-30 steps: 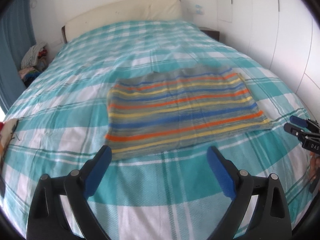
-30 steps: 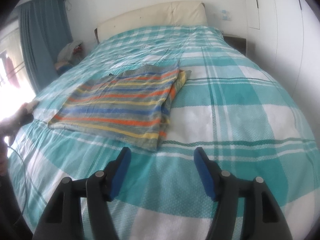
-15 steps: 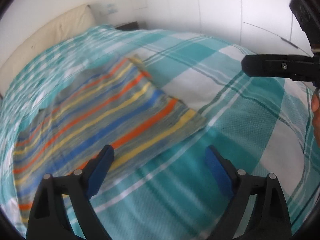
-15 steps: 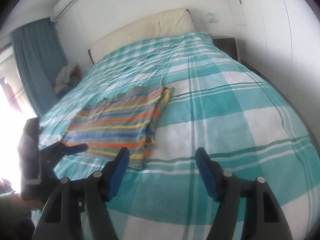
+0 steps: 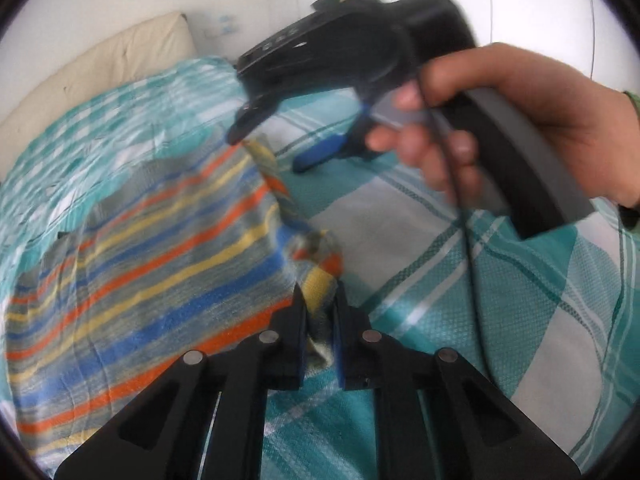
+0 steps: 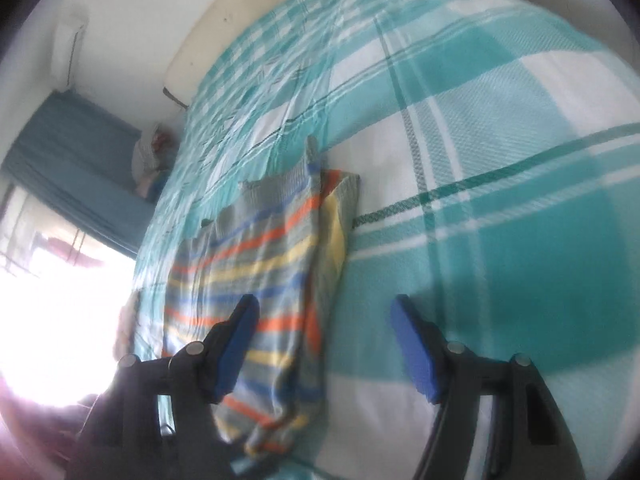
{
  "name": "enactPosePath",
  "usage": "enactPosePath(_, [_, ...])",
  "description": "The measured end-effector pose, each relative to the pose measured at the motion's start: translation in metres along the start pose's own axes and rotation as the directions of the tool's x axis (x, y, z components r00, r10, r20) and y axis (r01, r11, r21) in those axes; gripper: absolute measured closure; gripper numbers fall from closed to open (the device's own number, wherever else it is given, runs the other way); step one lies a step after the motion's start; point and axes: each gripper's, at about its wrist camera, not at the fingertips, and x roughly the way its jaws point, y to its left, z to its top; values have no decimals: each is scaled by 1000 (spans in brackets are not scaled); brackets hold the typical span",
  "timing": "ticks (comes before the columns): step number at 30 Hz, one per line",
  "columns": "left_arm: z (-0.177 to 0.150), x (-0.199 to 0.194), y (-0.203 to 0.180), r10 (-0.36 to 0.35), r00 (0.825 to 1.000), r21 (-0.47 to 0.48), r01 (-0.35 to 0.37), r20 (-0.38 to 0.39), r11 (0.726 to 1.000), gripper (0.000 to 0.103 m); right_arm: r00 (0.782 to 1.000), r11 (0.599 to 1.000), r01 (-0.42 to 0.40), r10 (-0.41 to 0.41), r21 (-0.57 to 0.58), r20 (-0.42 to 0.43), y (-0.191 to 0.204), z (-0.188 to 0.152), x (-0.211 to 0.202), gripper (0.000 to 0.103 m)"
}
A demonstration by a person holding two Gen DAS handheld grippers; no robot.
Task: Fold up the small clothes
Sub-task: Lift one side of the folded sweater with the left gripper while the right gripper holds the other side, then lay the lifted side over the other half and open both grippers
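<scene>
Left gripper [image 5: 318,320], just closed, pinching near corner of multicoloured striped knit garment [image 5: 152,272] flat on teal-checked bedspread [image 5: 500,300], stripes lengthwise; right gripper [image 6: 324,344] spread, its gripping hand [image 5: 520,128] visible in left view only.

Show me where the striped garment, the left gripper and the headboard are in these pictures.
striped garment [image 5: 152,280], left wrist view, on the flat middle of the cloth.
left gripper [image 5: 320,304], left wrist view, between its fingertips, closed on the garment's corner.
headboard [image 5: 104,68], left wrist view, on its cream padded front.
</scene>
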Motion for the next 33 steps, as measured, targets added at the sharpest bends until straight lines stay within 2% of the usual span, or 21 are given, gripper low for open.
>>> enactPosePath(1, [0,-3,3,-6,1000,-16,6,6,1000,94,1000,1000,-12,12,5,1,3,8,11,39])
enactPosePath(2, [-1,-8,7,-13,1000,-37,13,14,999,94,1000,1000,12,-12,-21,4,9,15,20,47])
enactPosePath(3, [-1,-14,14,-19,1000,-64,20,25,998,94,996,994,89,-88,-68,9,19,20,28,81])
enactPosePath(4, [-2,-22,24,-19,999,-97,22,36,995,94,990,985,143,-143,-96,4,26,22,34,94])
enactPosePath(7, [-9,-53,65,-16,997,-224,32,71,974,94,985,970,170,-168,-173,22,61,21,34,94])
enactPosePath(9, [-18,-77,95,3,996,-301,25,93,953,94,990,957,138,-131,-254,45,101,17,31,94])
enactPosePath(12, [-37,-109,139,54,994,-408,-8,100,913,94,997,940,75,-69,-333,31,158,16,44,94])
enactPosePath(16, [-70,-127,193,104,993,-547,-57,56,835,94,999,900,23,-40,-436,-30,231,5,97,94])
enactPosePath(18, [-86,-130,212,129,991,-597,-88,26,797,94,997,887,3,-36,-461,-62,254,-7,126,94])
enactPosePath(22, [-119,-126,238,140,989,-677,-128,-37,725,94,990,856,0,-72,-517,-119,287,-30,189,94])
enactPosePath(24, [-133,-118,249,123,989,-709,-144,-81,690,92,986,852,0,-86,-524,-139,293,-42,216,94])
enactPosePath(26, [-144,-115,256,113,986,-730,-167,-123,663,76,983,864,-52,-44,-501,-178,294,-48,234,88])
enactPosePath(27, [-148,-117,257,109,986,-735,-164,-122,658,76,980,880,-101,6,-465,-201,290,-51,240,82])
enactPosePath(28, [-149,-122,256,102,988,-733,-152,-113,663,73,977,892,-138,51,-431,-208,289,-53,241,76])
enactPosePath(29, [-148,-125,256,105,988,-724,-151,-109,673,63,975,898,-164,84,-408,-207,287,-54,237,69])
enactPosePath(30, [-145,-130,255,119,987,-712,-158,-104,684,54,973,898,-189,117,-398,-199,283,-55,229,68])
enactPosePath(31, [-143,-136,254,141,986,-704,-166,-94,691,38,973,894,-200,135,-401,-186,282,-55,220,68])
enactPosePath(32, [-141,-141,255,158,985,-698,-164,-73,698,29,975,889,-201,143,-412,-168,279,-54,207,68])
enactPosePath(33, [-138,-144,255,169,984,-691,-161,-57,705,28,980,883,-187,134,-430,-150,275,-54,192,68])
